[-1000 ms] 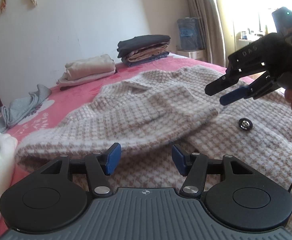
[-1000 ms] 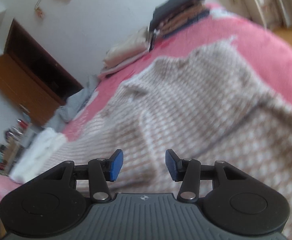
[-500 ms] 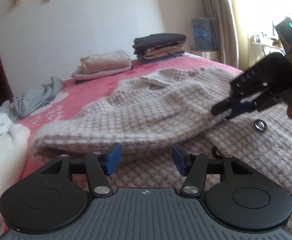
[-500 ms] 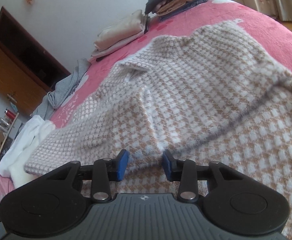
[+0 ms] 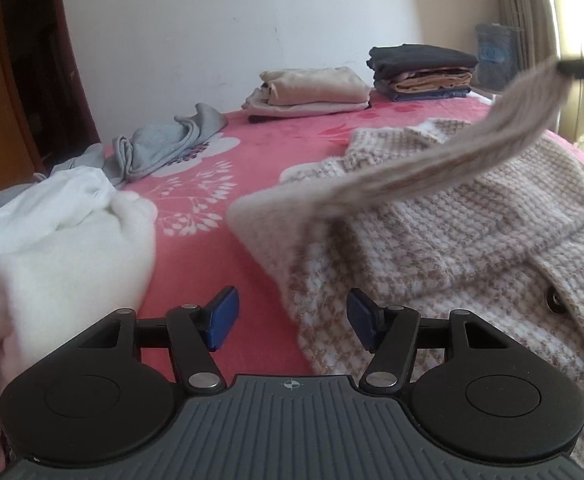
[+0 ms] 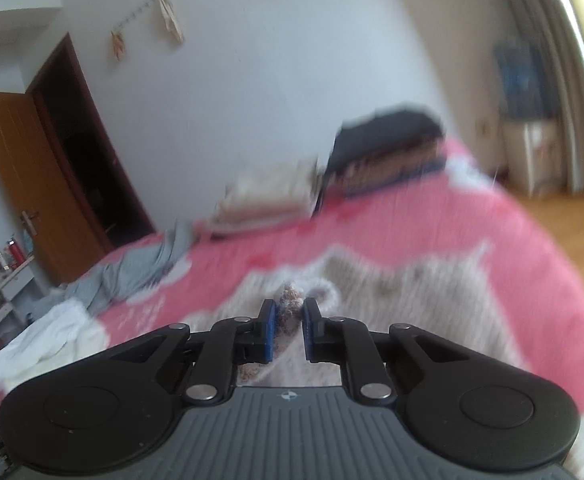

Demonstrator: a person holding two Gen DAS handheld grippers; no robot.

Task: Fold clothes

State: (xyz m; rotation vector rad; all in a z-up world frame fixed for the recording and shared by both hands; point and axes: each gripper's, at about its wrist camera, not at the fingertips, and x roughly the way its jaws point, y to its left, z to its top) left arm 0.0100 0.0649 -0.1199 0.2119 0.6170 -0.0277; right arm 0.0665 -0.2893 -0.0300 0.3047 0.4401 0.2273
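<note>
White wall backs a bed (image 5: 252, 208) covered in a pink floral blanket, seen from the left wrist. Against the wall sit a cream folded pile (image 5: 311, 90) and, just right of it, a dark-topped folded stack (image 5: 421, 66). A crumpled grey garment (image 5: 168, 146) lies left of these, and a white garment (image 5: 56, 232) is heaped at the near left. The houndstooth cardigan (image 5: 451, 232) spreads over the right half of the bed, one sleeve (image 5: 471, 156) raised and stretched up to the right edge of the frame. The left hand-held gripper (image 5: 290, 318) hovers at the cardigan's near edge, its jaws wide apart and holding nothing.

From the right wrist, heavily blurred, a brown door (image 6: 24, 176) stands open at left, wooden floor (image 6: 563, 232) shows at right, and a cluttered shelf (image 6: 0, 268) sits at the far left. The right hand-held gripper (image 6: 290, 326) has its jaws closed down on a bunch of the cardigan's fabric.
</note>
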